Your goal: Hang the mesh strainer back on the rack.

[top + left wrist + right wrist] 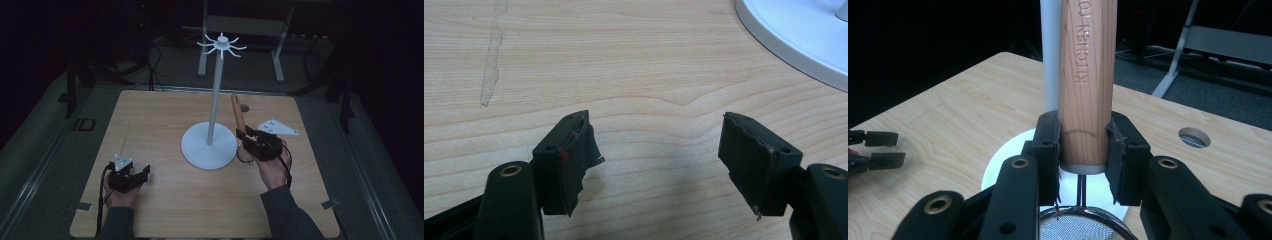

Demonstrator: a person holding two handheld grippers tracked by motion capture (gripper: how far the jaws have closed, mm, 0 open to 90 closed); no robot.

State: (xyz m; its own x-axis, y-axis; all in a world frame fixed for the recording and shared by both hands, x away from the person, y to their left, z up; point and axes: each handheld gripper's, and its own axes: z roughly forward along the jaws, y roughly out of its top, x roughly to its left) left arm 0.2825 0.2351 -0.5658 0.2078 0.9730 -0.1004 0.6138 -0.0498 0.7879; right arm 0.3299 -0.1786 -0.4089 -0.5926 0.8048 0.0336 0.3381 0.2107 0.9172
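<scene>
High view: a light wooden table [165, 200] stands in a dim room, with dark floor around it, cables trailing on the floor behind, and a grey metal frame [240, 30] at the back. A pale streak marks the tabletop on the left half, and a small round hole sits near the far right edge. In the middle of the table stands a white rack [214, 100]: a round flat base, a thin upright pole and a ring of short hooks at the top. A loose grey three-cornered plate [278, 128] lies on the wood just right of the right gripper.

The right gripper [248, 136] is clamped on the wooden handle of a small strainer [237, 111], just beside the rack's base. The handle points up and away, tilted, and the mesh bowl hangs at the near end below the jaws. In the right gripper view the rack's pole rises directly behind the handle, between it and the far side of the table.

The left gripper [145, 172] rests low at the near left, well apart from the rack, its jaws spread with only bare wood between them
</scene>
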